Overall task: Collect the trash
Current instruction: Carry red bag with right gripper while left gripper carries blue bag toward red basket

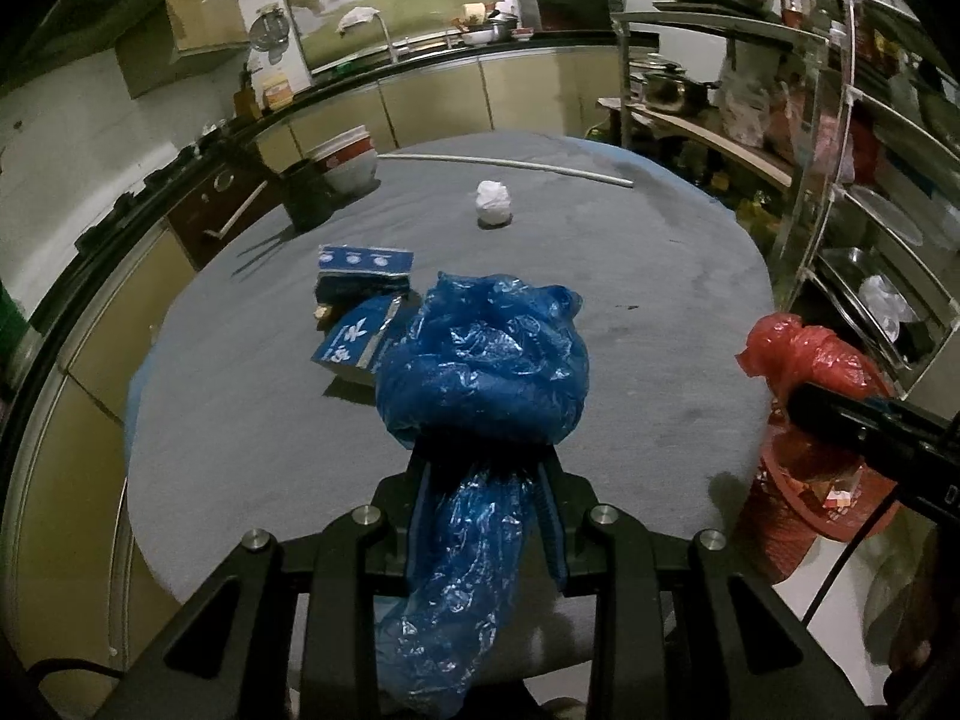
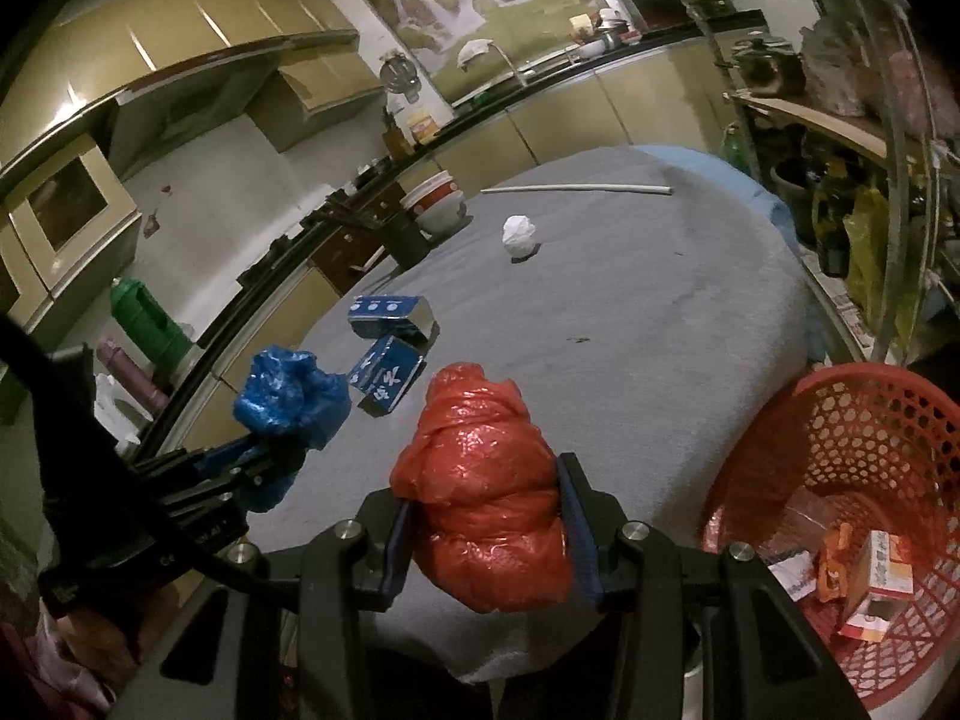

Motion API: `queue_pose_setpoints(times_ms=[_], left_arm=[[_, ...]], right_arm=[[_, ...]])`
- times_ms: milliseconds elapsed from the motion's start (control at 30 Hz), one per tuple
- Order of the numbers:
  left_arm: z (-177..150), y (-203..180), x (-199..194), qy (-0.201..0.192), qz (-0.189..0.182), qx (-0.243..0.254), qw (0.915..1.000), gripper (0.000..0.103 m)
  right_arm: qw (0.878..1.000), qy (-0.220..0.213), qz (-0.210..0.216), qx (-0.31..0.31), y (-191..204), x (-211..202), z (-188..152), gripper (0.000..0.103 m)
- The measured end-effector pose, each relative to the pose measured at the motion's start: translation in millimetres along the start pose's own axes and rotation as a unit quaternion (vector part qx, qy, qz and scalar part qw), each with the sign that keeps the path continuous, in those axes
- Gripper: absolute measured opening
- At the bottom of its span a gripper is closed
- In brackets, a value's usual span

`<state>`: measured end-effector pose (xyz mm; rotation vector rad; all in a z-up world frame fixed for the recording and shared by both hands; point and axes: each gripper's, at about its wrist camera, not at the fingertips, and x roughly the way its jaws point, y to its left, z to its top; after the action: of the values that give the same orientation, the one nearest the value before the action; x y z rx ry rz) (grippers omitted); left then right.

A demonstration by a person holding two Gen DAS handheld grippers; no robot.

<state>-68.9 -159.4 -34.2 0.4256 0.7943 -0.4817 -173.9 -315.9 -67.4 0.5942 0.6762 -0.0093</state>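
The left gripper (image 1: 486, 468) pinches a crumpled blue bag (image 1: 483, 360); the right gripper (image 2: 489, 534) clamps a red bag (image 2: 486, 480), both above the near tabletop (image 2: 660, 360). Slick plastic could slip free short of the red basket (image 2: 840, 420) at right. Blue boxes (image 2: 390, 348) and a paper ball (image 2: 519, 235) lie farther off in a dim kitchen.

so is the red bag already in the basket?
No, the red plastic bag is clamped between the right gripper fingers above the table, left of the red basket.
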Motion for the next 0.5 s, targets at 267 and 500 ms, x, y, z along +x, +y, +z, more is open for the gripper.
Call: queue_pose_setpoints(times_ms=[267, 500], left_arm=[[4.8, -21.8, -2.0, -0.003, -0.006, 0.026, 0.9996, 0.032], [10.3, -38.4, -1.5, -0.005, -0.013, 0.048, 0.9988, 0.032]], right_arm=[[1.000, -0.005, -0.008, 0.022, -20.3, -10.0, -3.7, 0.046], [0.999, -0.012, -0.014, 0.041, -37.4, -18.5, -6.7, 0.046]])
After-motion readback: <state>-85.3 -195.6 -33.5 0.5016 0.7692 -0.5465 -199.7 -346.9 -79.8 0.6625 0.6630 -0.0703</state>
